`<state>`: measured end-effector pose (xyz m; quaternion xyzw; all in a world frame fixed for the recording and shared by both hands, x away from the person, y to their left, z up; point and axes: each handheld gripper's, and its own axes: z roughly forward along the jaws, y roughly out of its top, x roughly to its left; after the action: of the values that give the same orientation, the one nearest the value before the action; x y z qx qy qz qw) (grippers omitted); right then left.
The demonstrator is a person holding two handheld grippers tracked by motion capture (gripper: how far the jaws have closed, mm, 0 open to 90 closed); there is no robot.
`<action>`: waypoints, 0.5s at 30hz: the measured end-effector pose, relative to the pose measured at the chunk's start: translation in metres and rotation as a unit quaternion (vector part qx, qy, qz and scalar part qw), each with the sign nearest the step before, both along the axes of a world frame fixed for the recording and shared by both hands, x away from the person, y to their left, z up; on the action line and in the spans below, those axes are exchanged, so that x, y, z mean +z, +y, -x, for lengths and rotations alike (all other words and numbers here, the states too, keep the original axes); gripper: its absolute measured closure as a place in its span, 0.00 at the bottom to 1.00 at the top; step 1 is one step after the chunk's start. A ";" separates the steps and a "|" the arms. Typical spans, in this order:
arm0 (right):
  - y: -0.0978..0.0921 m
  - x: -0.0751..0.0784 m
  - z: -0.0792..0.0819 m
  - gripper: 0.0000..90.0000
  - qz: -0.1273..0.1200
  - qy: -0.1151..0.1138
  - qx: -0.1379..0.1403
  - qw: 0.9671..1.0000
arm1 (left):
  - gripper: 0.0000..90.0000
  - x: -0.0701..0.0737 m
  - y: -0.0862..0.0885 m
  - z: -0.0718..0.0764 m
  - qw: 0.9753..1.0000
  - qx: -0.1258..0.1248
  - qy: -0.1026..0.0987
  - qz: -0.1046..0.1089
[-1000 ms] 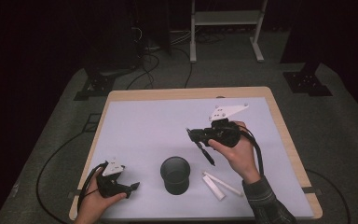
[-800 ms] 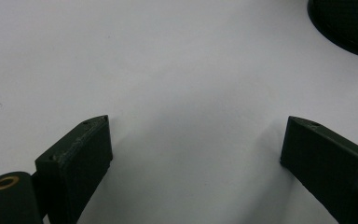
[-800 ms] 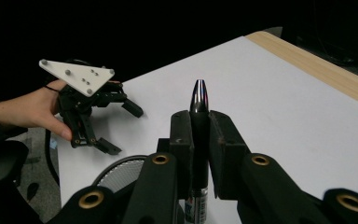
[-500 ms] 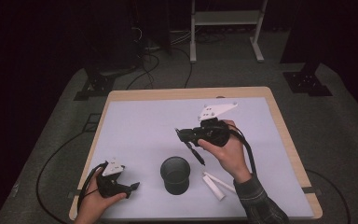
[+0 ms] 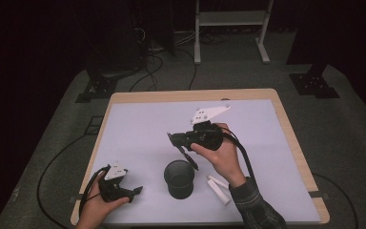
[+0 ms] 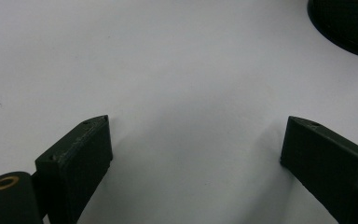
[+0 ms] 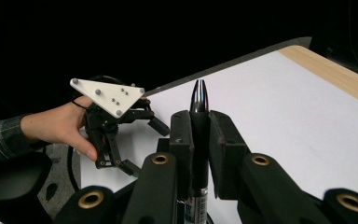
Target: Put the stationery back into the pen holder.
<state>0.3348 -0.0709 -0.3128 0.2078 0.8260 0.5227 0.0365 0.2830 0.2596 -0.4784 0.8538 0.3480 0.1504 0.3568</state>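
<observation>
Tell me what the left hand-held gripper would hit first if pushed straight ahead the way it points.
Probably the white table surface: the left hand-held gripper, jaws open, looks onto it. The black round cup sits off to the side, likely missed.

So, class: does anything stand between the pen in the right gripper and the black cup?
Nothing visible does. The pen hangs from the right gripper just above the cup, whose mouth is open.

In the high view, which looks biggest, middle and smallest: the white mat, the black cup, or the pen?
Largest to smallest:
1. White mat, covering most of the table.
2. Black cup.
3. Pen, a thin dark stick clamped in the right gripper, raised nearer the camera, yet clearly smallest.
</observation>
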 end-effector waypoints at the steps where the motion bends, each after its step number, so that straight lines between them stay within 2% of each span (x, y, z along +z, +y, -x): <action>1: 0.000 0.000 0.000 0.89 0.000 0.000 0.000 1.000 | 0.09 0.000 0.000 0.000 1.000 0.000 0.000 0.000; 8: 0.013 -0.004 0.001 0.88 -0.007 -0.003 0.014 1.000 | 0.09 0.000 0.000 0.000 1.000 0.000 0.000 0.000; 15: 0.024 -0.009 0.002 0.88 -0.004 -0.008 0.026 1.000 | 0.09 0.000 0.000 0.000 1.000 0.000 0.000 0.000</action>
<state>0.3327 -0.0473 -0.3221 0.1819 0.8285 0.5288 0.0284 0.2830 0.2595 -0.4784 0.8537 0.3482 0.1504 0.3569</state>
